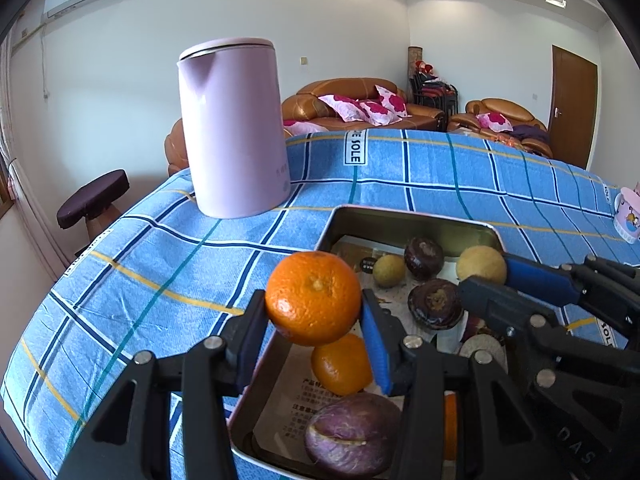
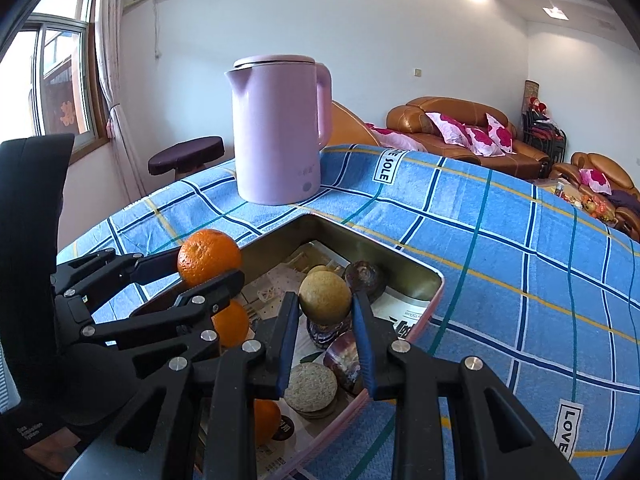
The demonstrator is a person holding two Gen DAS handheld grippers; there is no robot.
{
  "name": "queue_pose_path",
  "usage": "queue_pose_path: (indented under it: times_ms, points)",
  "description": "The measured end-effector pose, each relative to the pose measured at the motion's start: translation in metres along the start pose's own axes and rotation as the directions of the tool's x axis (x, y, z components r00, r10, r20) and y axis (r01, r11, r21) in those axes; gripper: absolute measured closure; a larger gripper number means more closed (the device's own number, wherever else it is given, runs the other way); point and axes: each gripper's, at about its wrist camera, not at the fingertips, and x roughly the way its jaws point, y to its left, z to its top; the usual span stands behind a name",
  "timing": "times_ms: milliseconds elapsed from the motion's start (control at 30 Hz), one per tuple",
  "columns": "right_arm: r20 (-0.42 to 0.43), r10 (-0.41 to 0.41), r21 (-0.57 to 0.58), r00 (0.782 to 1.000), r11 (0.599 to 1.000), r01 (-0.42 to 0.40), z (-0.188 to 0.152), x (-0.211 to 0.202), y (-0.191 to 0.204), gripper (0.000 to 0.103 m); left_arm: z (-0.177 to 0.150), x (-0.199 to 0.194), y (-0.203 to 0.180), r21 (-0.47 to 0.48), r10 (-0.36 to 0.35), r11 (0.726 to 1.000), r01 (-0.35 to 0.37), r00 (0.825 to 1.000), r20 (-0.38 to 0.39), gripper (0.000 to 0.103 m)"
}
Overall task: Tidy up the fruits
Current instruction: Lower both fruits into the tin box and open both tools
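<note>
My left gripper (image 1: pixel 314 306) is shut on an orange (image 1: pixel 313 297) and holds it above the left side of a metal tin (image 1: pixel 400 220); it shows in the right wrist view too (image 2: pixel 209 257). My right gripper (image 2: pixel 325 305) is shut on a yellow-green round fruit (image 2: pixel 325 297) above the tin (image 2: pixel 416 280); in the left wrist view this fruit (image 1: pixel 481 265) sits at the tin's right. Inside lie another orange (image 1: pixel 342 364), a purple fruit (image 1: pixel 354 434), dark brown fruits (image 1: pixel 435 303) and a small green fruit (image 1: pixel 389 270).
A pink kettle (image 1: pixel 234 128) stands on the blue checked cloth (image 1: pixel 160 264) behind the tin. A small printed cup (image 1: pixel 628 214) is at the far right. Round crackers (image 2: pixel 312 388) lie in the tin. Sofas and a stool stand beyond the table.
</note>
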Motion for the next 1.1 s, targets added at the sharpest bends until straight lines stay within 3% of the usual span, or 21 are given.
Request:
queue_pose_path:
  times_ms: [867, 1100]
  points:
    - [-0.036, 0.006, -0.017, 0.999, 1.0, -0.006, -0.007, 0.012, 0.002, 0.074, -0.001, -0.006, 0.001, -0.002, -0.007, 1.0, 0.007, 1.0, 0.009, 0.053]
    - [-0.038, 0.009, -0.011, 0.999, 1.0, -0.009, -0.009, 0.012, 0.0, 0.073, -0.001, -0.01, 0.007, -0.021, 0.002, 1.0, -0.002, 1.0, 0.015, 0.043]
